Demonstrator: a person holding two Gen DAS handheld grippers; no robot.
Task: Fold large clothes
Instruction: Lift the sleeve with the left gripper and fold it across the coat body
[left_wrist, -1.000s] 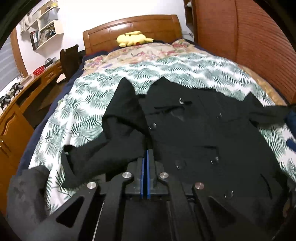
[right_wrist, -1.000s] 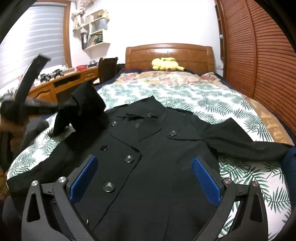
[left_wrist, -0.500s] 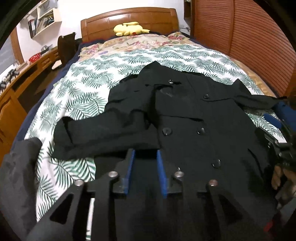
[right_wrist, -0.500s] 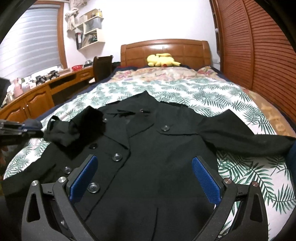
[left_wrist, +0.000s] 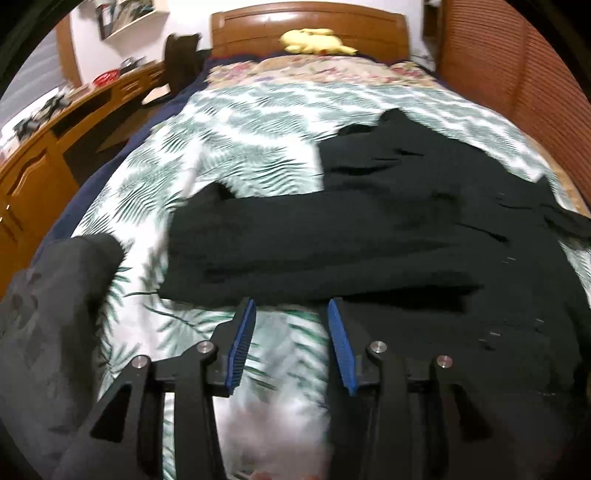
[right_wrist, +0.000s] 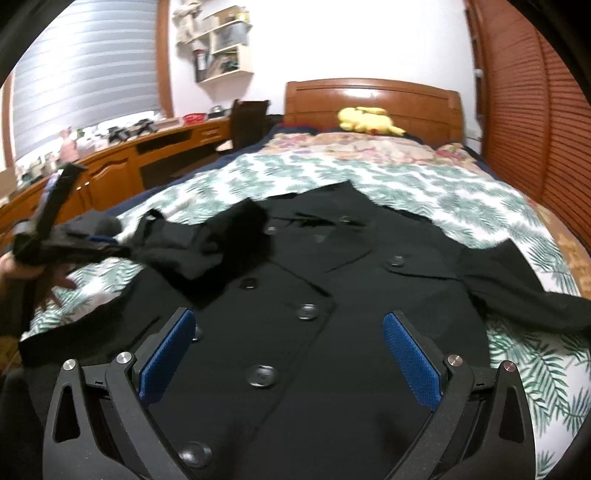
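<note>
A black double-breasted coat (right_wrist: 332, 295) lies front up on the bed, also seen in the left wrist view (left_wrist: 406, 229). Its left sleeve (left_wrist: 295, 251) lies folded across the coat's body. Its other sleeve (right_wrist: 524, 295) stretches out to the right. My left gripper (left_wrist: 290, 306) is open and empty, just short of the folded sleeve's edge; in the right wrist view it appears at the far left (right_wrist: 74, 247), by the sleeve's cuff. My right gripper (right_wrist: 286, 321) is open wide and empty above the coat's lower front.
The bed has a leaf-print cover (left_wrist: 240, 147) and a wooden headboard (right_wrist: 369, 99) with a yellow plush toy (right_wrist: 365, 120). A dark grey garment (left_wrist: 48, 314) lies at the bed's left edge. A wooden desk (right_wrist: 129, 162) runs along the left; slatted wooden doors (right_wrist: 535, 110) stand right.
My left gripper let go of the sleeve, opened, and drew back to the left. The sleeve now lies across the coat. The right gripper stayed open over the coat.
</note>
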